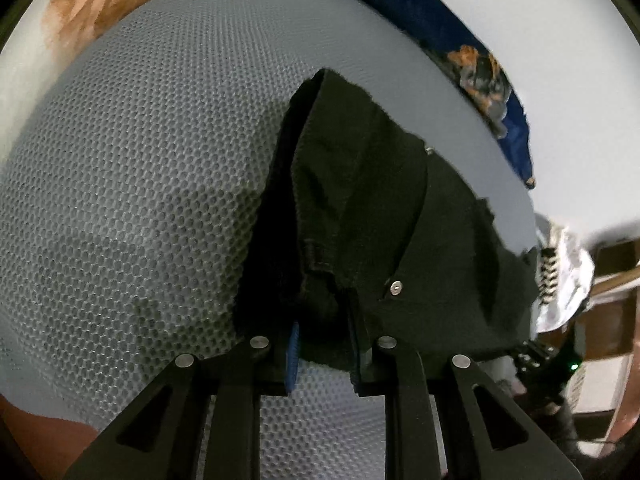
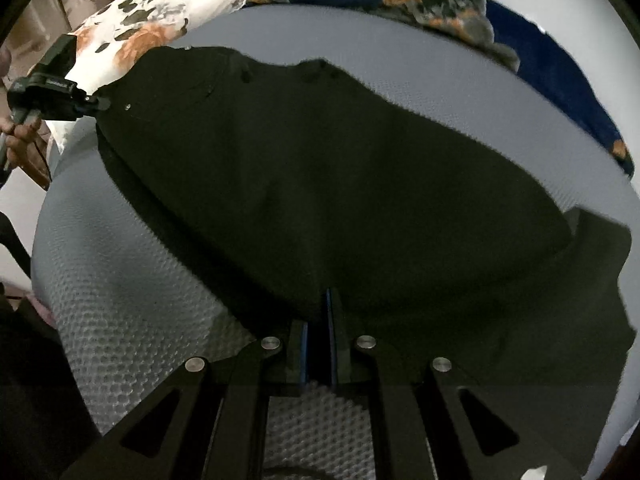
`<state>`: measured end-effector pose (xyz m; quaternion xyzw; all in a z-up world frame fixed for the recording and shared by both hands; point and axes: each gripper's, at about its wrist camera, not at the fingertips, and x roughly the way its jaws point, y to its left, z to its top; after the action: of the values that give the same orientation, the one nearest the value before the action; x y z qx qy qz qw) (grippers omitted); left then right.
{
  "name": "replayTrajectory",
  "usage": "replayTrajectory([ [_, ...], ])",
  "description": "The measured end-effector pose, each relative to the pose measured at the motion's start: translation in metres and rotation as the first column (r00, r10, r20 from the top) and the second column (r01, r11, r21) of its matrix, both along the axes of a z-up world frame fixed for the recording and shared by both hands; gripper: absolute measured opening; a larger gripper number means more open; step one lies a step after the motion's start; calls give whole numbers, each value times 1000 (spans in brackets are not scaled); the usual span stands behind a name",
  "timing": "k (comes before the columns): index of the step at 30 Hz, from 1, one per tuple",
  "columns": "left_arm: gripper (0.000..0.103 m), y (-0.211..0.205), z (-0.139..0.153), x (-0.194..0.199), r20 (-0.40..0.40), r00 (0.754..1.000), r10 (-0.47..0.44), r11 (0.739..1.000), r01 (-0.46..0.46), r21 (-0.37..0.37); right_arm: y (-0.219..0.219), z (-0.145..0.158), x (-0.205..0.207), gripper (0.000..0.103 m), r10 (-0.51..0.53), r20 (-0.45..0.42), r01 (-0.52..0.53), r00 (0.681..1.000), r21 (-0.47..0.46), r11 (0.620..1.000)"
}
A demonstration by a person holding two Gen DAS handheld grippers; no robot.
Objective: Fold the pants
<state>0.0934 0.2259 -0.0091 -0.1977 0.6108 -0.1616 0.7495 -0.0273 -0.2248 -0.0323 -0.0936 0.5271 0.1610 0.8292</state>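
left wrist: the left gripper (image 1: 324, 344) is clenched on the waistband of the black pants (image 1: 400, 208) over the grey mat (image 1: 140, 200), a thin bite that could slip; right wrist: the right gripper (image 2: 319, 344) pinches a pants (image 2: 320, 184) edge, and uneven pulling could skew the fold.

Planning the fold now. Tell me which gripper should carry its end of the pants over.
Probably the right gripper: it pinches the pants with cloth spread ahead toward the left gripper, which can anchor the waistband end.
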Motion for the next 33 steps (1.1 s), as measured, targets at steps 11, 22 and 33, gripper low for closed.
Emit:
replayTrajectory([
  [11, 60, -26, 22, -16, 115, 988, -104, 941, 61, 332, 2, -7, 5, 10, -3, -44, 3, 999, -3, 1000],
  [22, 62, -82, 74, -61, 345, 867, -359, 833, 132, 537, -9, -7, 7, 11, -40, -42, 43, 998, 62, 997],
  [33, 62, -251, 56, -84, 358, 642, -678, 731, 541, 415, -20, 0, 19, 13, -92, -82, 104, 992, 154, 983],
])
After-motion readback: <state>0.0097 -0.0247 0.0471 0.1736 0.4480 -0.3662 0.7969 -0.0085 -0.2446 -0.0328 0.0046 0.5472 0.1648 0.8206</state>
